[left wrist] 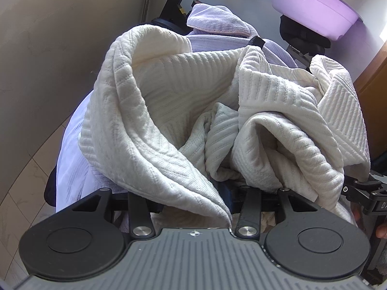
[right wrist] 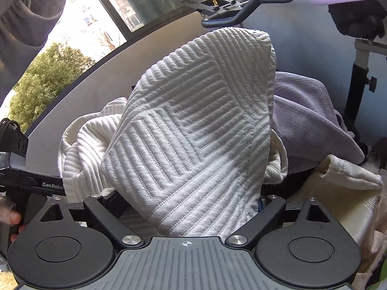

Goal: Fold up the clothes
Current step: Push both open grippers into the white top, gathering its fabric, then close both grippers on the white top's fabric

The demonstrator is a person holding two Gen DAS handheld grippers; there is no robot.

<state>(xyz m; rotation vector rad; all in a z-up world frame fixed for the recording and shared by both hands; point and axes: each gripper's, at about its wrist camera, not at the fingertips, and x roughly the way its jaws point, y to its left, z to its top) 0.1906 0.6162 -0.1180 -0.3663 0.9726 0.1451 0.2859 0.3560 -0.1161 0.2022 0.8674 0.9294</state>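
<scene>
A white cloth [left wrist: 169, 101] with a raised ribbed pattern lies bunched over a lavender garment [left wrist: 72, 149]. It drapes across my left gripper [left wrist: 193, 193] and hides the fingertips. That gripper's linkage arms are drawn in, with a fold of the cloth pinched between the jaws. In the right wrist view the same white cloth [right wrist: 198, 125] rises as a tall flap straight ahead. It fills the gap of my right gripper [right wrist: 188, 200], whose jaws stand wide apart with their tips covered. The right gripper [left wrist: 367, 193] shows at the left view's edge.
A purple basin [left wrist: 314, 4] sits at the upper right beside black stand hardware [left wrist: 174, 4]. A cream garment [right wrist: 343, 183] and the lavender garment [right wrist: 314, 120] lie to the right. A hand holds the left gripper's handle [right wrist: 26, 183]. A window [right wrist: 145, 0] and wall are behind.
</scene>
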